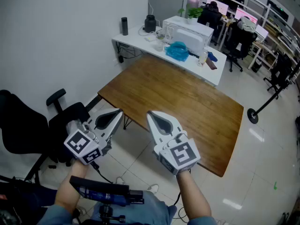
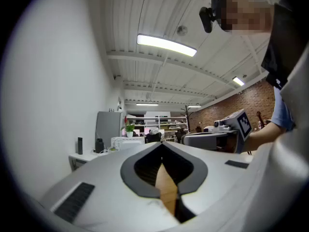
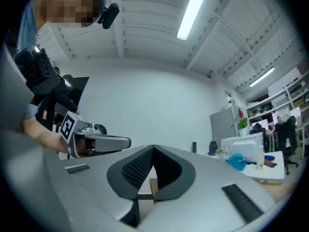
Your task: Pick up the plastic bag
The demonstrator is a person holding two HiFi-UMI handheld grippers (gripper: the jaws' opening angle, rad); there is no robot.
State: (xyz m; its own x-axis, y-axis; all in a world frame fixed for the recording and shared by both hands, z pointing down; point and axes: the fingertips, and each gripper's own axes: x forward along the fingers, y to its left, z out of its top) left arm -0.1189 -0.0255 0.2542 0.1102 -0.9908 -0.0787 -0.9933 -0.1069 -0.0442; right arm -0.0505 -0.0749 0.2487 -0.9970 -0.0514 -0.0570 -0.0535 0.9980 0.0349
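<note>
A crumpled blue plastic bag (image 1: 178, 50) lies on the white side table (image 1: 136, 40) at the back, in front of a white microwave (image 1: 187, 32). In the right gripper view the bag (image 3: 236, 161) shows far off at the right. Both grippers hang close to the person, short of the wooden table's near corner and far from the bag. The left gripper (image 1: 120, 112) is shut with nothing in it, its tips (image 2: 161, 144) meeting. Beside it, the right gripper (image 1: 150, 114) is shut and empty too, tips (image 3: 153, 148) together.
A brown wooden table (image 1: 173, 107) lies between the grippers and the white table. A black bottle (image 1: 124, 26) and a dark kettle (image 1: 150, 23) stand on the white table. A black office chair (image 1: 28, 125) is at the left. Desks and chairs (image 1: 239, 39) fill the back right.
</note>
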